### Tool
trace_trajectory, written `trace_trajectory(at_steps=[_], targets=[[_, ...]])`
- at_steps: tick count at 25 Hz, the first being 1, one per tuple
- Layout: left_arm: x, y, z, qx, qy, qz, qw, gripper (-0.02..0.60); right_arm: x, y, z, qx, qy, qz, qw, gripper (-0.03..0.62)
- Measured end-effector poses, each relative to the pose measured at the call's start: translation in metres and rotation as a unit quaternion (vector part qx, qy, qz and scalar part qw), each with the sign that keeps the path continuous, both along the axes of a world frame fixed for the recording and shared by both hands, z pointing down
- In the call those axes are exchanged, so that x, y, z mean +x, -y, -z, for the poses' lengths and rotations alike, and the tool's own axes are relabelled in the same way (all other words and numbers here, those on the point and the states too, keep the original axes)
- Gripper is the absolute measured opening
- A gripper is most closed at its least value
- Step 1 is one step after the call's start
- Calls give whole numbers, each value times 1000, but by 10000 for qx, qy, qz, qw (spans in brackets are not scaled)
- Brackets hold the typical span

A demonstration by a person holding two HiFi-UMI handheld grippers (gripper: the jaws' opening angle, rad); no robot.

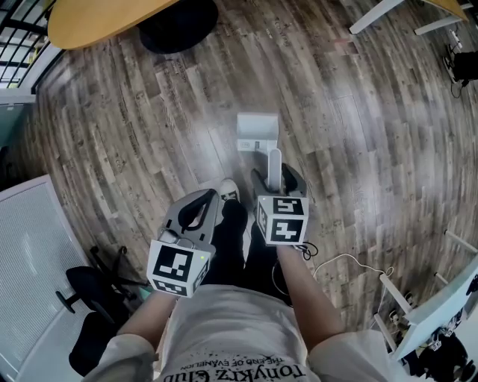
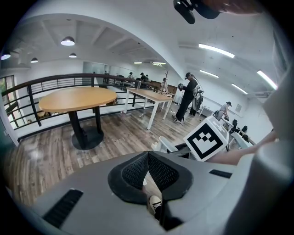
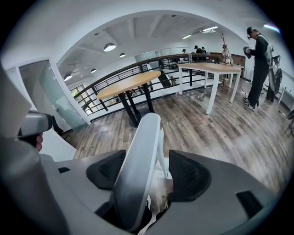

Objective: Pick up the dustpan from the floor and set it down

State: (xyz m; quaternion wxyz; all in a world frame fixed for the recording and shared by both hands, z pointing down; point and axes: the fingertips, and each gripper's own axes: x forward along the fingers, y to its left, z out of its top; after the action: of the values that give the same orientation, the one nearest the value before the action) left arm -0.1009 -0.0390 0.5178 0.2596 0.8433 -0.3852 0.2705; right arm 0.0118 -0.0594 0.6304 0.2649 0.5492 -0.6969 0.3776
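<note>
Closest in, the person's two forearms reach down from a pale printed T-shirt (image 1: 224, 343), each holding a grey two-jaw gripper with a marker cube. The left gripper (image 1: 211, 196) has its black ribbed pads (image 2: 158, 172) pressed together at the tips with nothing between them; through the slit below them a white shoe (image 2: 155, 202) shows. The right gripper (image 1: 278, 177) has its jaws spread wide around the long, curved white plastic handle (image 3: 138, 170) of the white plastic dustpan (image 1: 258, 133). The handle stands between the pads, nearer the left one, with a clear gap to the right one, so neither pad visibly pinches it. The dustpan's tray lies just ahead of the person's feet, low at the grey-brown wood-plank floor (image 1: 149, 112); whether it touches the floor cannot be told. Farther off stands a round yellow-topped wooden table (image 1: 104, 19) on a black disc base (image 1: 178, 30). Beyond it runs a black metal railing (image 2: 59, 82), and a long table with white legs (image 3: 211, 69) has a dark-clothed person (image 3: 259, 59) standing beside it.
</note>
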Motion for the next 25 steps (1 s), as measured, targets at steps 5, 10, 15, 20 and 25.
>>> trace_trajectory(at_steps=[5,10,15,20,25], targets=[[1,-2,-1,2,-1,24,10000,23,-1,-2,-2,-148,-32,96,9998,268],[-3,-1,0,-22,-9,56,10000,23,-2,-6,-3,-312,39,-44,9995,64],[-4,-3,2,2,3,73,10000,23,1,-8,-3,-284,155,-68,9995,44],[-7,-9,1,-25,20,93,10000,23,1,-12,0,-185,207,55,9996,41],[-6,-11,6,52,-4,94,9999,23,0,-20,7,-193,273,216,9992,41]])
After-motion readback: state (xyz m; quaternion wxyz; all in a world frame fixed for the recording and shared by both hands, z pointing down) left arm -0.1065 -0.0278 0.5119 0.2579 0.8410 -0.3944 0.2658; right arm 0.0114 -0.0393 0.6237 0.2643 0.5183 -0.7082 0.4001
